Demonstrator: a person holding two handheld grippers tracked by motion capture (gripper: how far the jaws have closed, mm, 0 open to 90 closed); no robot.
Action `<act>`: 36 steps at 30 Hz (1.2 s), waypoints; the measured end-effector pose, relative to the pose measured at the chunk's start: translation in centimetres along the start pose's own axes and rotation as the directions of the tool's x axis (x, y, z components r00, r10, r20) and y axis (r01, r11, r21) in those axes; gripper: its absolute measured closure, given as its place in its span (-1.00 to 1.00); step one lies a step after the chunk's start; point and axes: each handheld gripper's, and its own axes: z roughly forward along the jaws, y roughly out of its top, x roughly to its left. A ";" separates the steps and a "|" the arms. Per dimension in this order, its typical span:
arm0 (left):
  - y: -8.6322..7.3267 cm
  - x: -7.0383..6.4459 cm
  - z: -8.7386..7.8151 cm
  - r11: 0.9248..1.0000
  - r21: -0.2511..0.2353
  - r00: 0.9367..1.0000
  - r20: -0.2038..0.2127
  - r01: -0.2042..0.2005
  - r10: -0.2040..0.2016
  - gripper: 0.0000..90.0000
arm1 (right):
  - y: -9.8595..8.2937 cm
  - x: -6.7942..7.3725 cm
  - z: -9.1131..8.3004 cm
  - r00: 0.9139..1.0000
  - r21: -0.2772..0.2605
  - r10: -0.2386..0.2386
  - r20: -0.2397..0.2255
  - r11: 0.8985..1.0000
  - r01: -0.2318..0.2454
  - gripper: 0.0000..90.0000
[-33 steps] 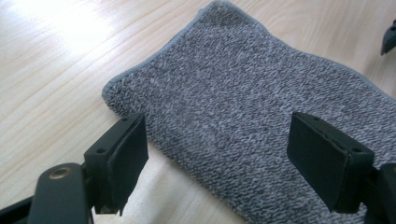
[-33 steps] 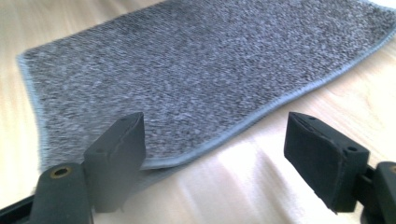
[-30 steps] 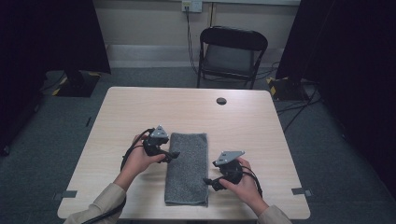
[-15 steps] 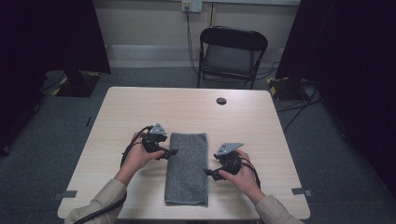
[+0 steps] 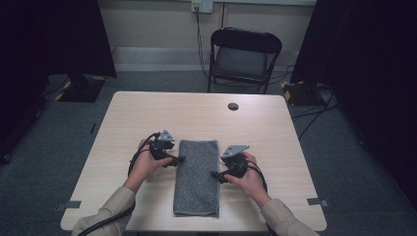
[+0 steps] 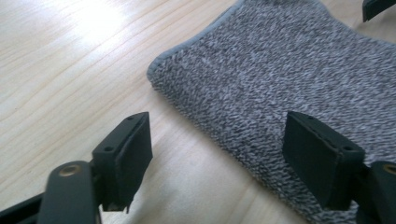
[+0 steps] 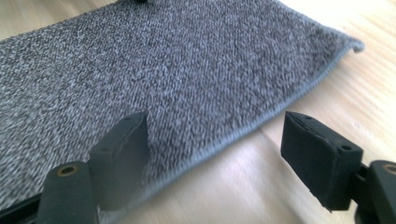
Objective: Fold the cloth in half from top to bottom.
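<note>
On a pale wooden table [image 5: 147, 113], one grey towel [image 5: 196, 177] lies folded into a long strip, running from mid-table to just short of the near edge. Two grippers flank it, one in each of a person's hands. The left gripper [image 5: 176, 159] sits at the towel's left edge near its far corner; the right gripper [image 5: 215, 174] sits at the right edge, about midway along. Both stand wide open and hold nothing.

From the left gripper view, one jaw hangs over bare wood and the other over the cloth, straddling the towel's [image 6: 289, 79] edge beside a rounded corner. From the right gripper view, the jaws likewise straddle the towel's [image 7: 163, 65] hemmed edge, one above the cloth, one above the wood.

The towel is a speckled grey knit, flat, with a plain stitched border. One small dark disc [image 5: 233, 106] lies near the table's far edge. One black folding chair [image 5: 243, 56] stands beyond the table.
</note>
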 end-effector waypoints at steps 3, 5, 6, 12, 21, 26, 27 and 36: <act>-0.3 -0.2 0.3 1.000 0.025 1.000 0.010 -0.003 0.003 -0.43 | 0.0 0.1 0.7 1.000 -0.001 0.014 -0.008 1.000 -0.014 -0.46; -0.5 -0.3 0.3 1.000 0.027 1.000 0.014 0.000 -0.001 -0.43 | -0.1 0.2 1.1 1.000 -0.010 0.009 0.002 1.000 -0.009 -0.48; -0.6 -0.4 0.4 1.000 0.019 1.000 0.012 0.000 0.000 -0.43 | 0.0 0.3 1.0 1.000 -0.003 0.008 0.005 1.000 -0.008 -0.46; -0.8 -0.9 0.1 1.000 0.025 1.000 0.015 -0.014 0.013 -0.43 | -0.4 0.9 0.8 1.000 -0.009 0.002 0.013 1.000 -0.001 -0.44; -1.3 -2.1 -0.5 0.999 0.024 0.999 0.020 -0.033 0.032 -0.43 | -1.3 2.3 -0.5 1.000 -0.022 -0.018 0.003 1.000 0.018 -0.43; -0.5 -1.0 -0.4 1.000 -0.017 1.000 -0.024 0.011 -0.011 -0.43 | -0.2 0.9 -1.2 1.000 -0.067 0.021 0.020 0.998 -0.020 -0.41; -0.3 -0.7 -0.3 1.000 -0.024 0.999 -0.030 0.014 -0.015 -0.40 | 0.1 0.6 -1.1 0.999 -0.066 0.021 0.031 0.998 -0.019 -0.40; 1.0 1.0 0.9 1.000 -0.026 0.999 -0.030 0.013 -0.014 0.06 | 1.9 -2.3 0.7 0.997 -0.080 0.043 0.062 0.996 -0.038 -0.29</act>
